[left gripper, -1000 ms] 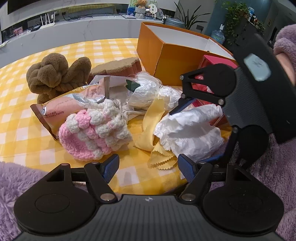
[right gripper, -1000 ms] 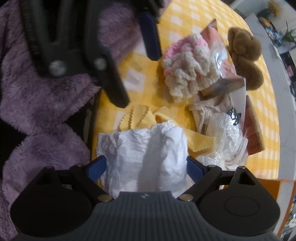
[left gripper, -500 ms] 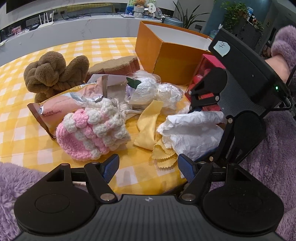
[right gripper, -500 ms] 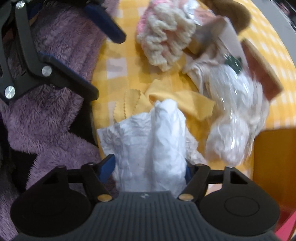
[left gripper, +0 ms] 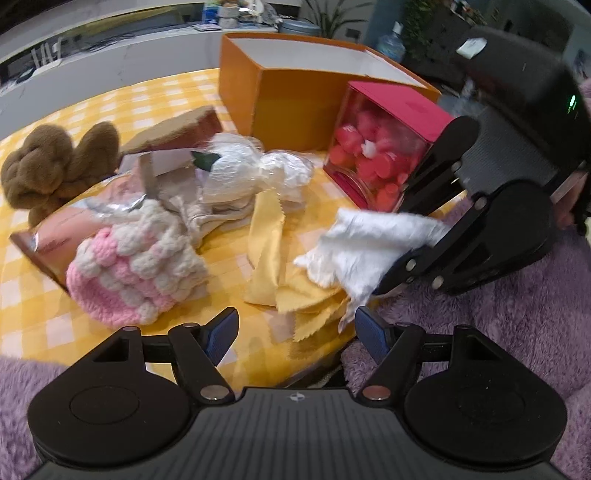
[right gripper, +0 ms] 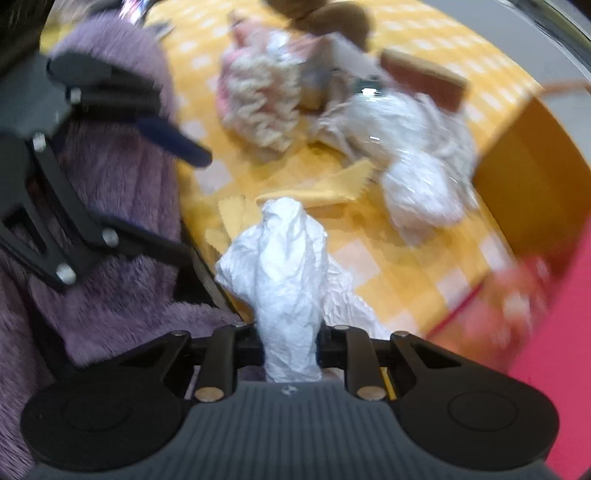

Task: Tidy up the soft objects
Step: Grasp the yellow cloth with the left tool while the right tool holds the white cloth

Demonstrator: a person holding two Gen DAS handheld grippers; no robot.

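Office lounge: router [left gripper: 46,55], water jug [left gripper: 392,44], potted plants [left gripper: 332,14].

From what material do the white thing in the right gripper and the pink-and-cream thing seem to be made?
White wad: probably thin tissue paper or paper-like cloth, matte, with sharp crinkles. Pink-and-cream piece: chunky crocheted yarn, matte, with bobbled stitches visible.

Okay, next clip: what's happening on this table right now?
A person with a gripper in each hand is sorting soft things on a yellow checked table. The right gripper has just been closing and now pinches a crumpled white tissue, raised over the yellow cloths. The left gripper is open and holds nothing. The pink crochet hat, brown plush and orange box are untouched.
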